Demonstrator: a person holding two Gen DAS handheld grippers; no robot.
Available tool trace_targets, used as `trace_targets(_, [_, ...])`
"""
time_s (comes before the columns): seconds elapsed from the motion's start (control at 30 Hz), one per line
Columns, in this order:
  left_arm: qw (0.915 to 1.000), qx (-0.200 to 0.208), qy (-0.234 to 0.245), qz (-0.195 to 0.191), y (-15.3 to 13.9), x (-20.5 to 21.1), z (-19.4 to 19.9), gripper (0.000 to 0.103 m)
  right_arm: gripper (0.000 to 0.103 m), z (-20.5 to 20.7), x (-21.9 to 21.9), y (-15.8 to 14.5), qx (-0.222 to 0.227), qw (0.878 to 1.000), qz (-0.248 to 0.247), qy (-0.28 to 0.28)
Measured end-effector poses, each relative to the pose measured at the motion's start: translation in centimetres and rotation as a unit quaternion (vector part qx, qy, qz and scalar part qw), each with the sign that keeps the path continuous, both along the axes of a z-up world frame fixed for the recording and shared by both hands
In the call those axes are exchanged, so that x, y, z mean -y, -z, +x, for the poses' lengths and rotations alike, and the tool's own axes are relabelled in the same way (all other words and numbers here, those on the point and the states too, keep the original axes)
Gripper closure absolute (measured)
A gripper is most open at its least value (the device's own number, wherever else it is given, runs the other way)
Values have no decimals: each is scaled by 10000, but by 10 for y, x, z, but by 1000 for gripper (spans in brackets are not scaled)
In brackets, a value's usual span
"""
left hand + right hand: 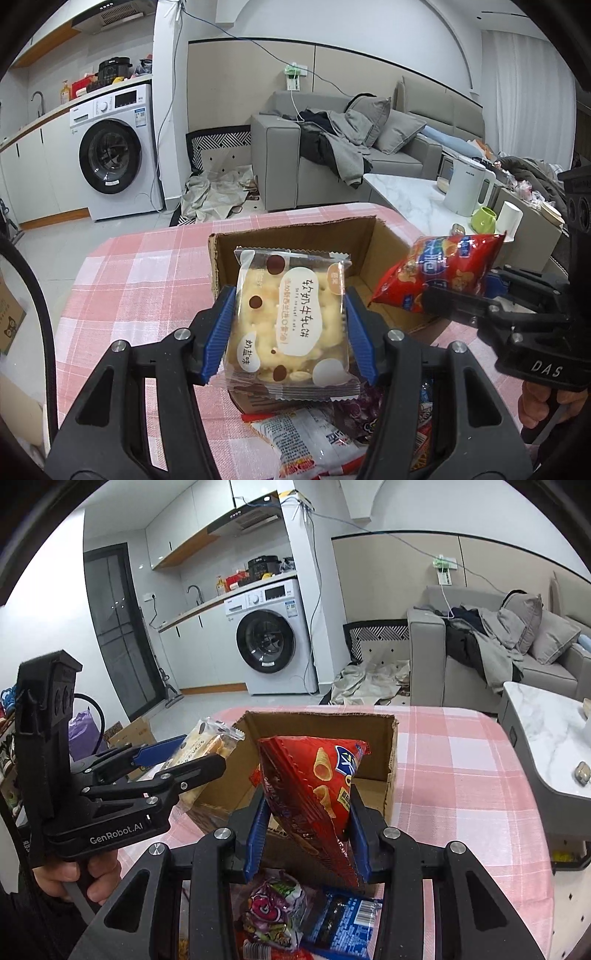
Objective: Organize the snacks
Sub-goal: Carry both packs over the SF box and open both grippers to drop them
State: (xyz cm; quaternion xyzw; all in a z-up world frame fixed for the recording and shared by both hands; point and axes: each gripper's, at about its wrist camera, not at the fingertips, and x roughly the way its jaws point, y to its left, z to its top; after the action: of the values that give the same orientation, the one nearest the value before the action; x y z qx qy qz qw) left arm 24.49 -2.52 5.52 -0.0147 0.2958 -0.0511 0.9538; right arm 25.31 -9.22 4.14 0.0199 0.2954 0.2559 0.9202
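Note:
My left gripper (288,328) is shut on a clear pack of yellow biscuits (291,325) and holds it in the air in front of an open cardboard box (295,240). It also shows in the right wrist view (201,755) with the biscuit pack (207,744). My right gripper (308,834) is shut on a red chip bag (314,794) over the near side of the box (317,720). In the left wrist view the right gripper (458,295) holds the red bag (436,275) beside the box's right wall.
Loose snack packs (314,439) lie on the pink checked tablecloth (147,280) below the grippers, among them a purple candy bag (273,912) and a blue pack (340,923). A marble side table (546,731) stands to the right, with a white kettle (467,188) on it.

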Motion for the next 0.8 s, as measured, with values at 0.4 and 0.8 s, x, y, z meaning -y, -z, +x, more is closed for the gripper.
trace_targets(0.4, [9998,-187,-78,90,20,-1,35,48,63,21,-13,12,-13,9998,-173,-93])
trace_targets(0.8, [9996,-185,-198,48,23,-11,39,28,48,15,-12,6,187,9997,-119,-108])
